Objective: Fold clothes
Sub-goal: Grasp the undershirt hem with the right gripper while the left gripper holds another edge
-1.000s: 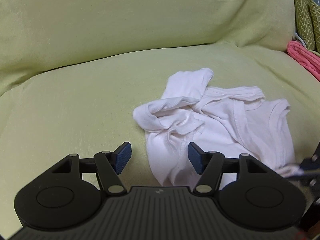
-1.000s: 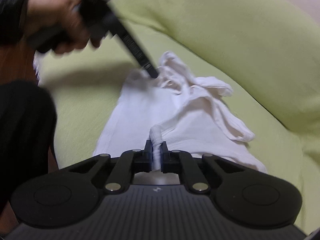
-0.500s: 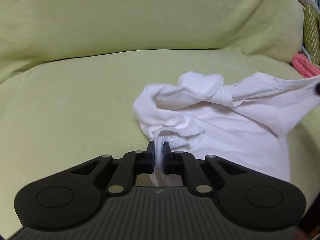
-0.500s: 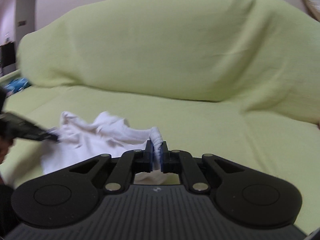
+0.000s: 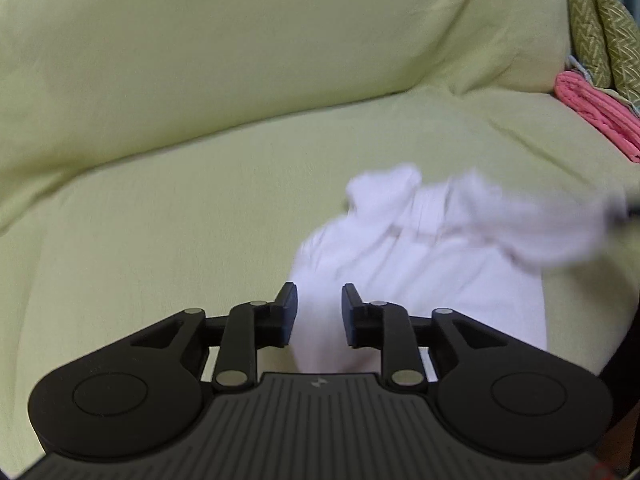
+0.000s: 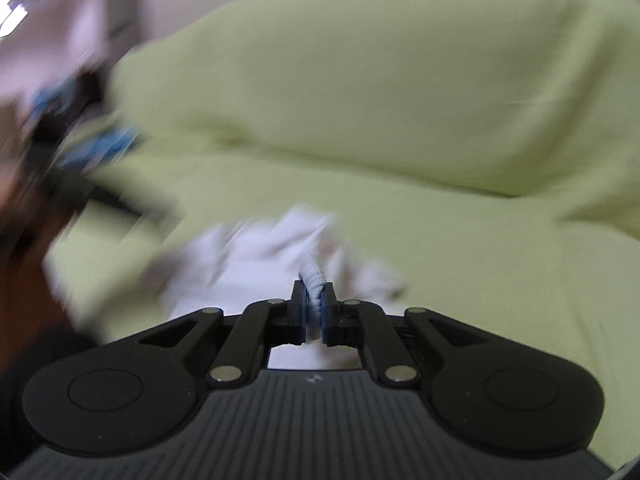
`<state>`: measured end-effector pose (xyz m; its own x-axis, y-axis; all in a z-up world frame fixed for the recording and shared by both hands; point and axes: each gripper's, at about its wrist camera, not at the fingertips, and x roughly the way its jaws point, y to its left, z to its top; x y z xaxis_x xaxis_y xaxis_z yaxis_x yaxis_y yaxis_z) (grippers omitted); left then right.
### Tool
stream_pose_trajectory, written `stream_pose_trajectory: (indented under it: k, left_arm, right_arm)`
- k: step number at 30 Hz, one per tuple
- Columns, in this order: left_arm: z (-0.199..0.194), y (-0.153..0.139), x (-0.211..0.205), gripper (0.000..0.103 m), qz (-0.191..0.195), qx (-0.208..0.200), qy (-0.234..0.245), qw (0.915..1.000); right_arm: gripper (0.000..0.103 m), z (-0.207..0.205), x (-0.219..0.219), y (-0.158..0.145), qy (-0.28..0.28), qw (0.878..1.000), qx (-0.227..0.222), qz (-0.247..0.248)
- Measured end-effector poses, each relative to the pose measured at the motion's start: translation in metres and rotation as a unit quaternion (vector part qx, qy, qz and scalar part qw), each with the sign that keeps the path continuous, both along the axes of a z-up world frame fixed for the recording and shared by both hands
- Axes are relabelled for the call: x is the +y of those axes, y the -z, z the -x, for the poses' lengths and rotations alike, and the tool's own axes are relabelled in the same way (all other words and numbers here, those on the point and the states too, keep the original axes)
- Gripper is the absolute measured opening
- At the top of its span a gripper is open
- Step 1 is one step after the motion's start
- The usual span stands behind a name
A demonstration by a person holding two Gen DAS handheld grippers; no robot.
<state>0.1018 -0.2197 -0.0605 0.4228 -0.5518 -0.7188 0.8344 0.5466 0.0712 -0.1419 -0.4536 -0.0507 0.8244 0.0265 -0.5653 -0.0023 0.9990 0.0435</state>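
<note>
Currently the left hand-held gripper [image 5: 316, 316] is opening, pads clear of the white garment [image 5: 420, 264], which shows in the gap between them and sits mid-seat on the green sofa [image 5: 200, 208]. Right hand-held gripper [image 6: 314, 312] is clenched on a ribbed edge of that garment, cloth stretched and motion-blurred toward it. Pink fabric [image 5: 596, 116] lies at the sofa's right end, well apart from the garment.

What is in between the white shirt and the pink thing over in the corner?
Just bare green sofa cover, seen in the left wrist view: nothing lies between the white shirt and the pink cloth.
</note>
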Motion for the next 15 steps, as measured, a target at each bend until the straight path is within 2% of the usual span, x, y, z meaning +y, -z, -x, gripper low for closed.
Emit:
stream_pose_trajectory:
  k: [1, 4, 9, 12, 15]
  left_arm:
    - [-0.001, -0.003, -0.01, 0.03, 0.0, -0.007, 0.009, 0.9999]
    - [0.0, -0.005, -0.055, 0.05, 0.002, -0.019, 0.064, 0.9978]
    - [0.009, 0.003, -0.133, 0.05, -0.013, -0.011, 0.182, 0.9832]
    - [0.015, 0.015, -0.17, 0.05, -0.033, 0.021, 0.265, 0.9634]
    - [0.019, 0.031, -0.203, 0.05, -0.052, 0.064, 0.337, 0.9378]
  right_arm:
    - [0.005, 0.004, 0.014, 0.009, -0.027, 0.999, 0.018, 0.011]
    - [0.005, 0.012, 0.039, 0.035, -0.073, 0.995, 0.058, 0.032]
    - [0.005, 0.018, 0.039, 0.06, -0.081, 0.992, 0.092, 0.004]
    - [0.005, 0.018, 0.031, 0.067, -0.074, 0.992, 0.099, -0.007]
    - [0.005, 0.022, 0.02, 0.069, -0.062, 0.993, 0.099, -0.02]
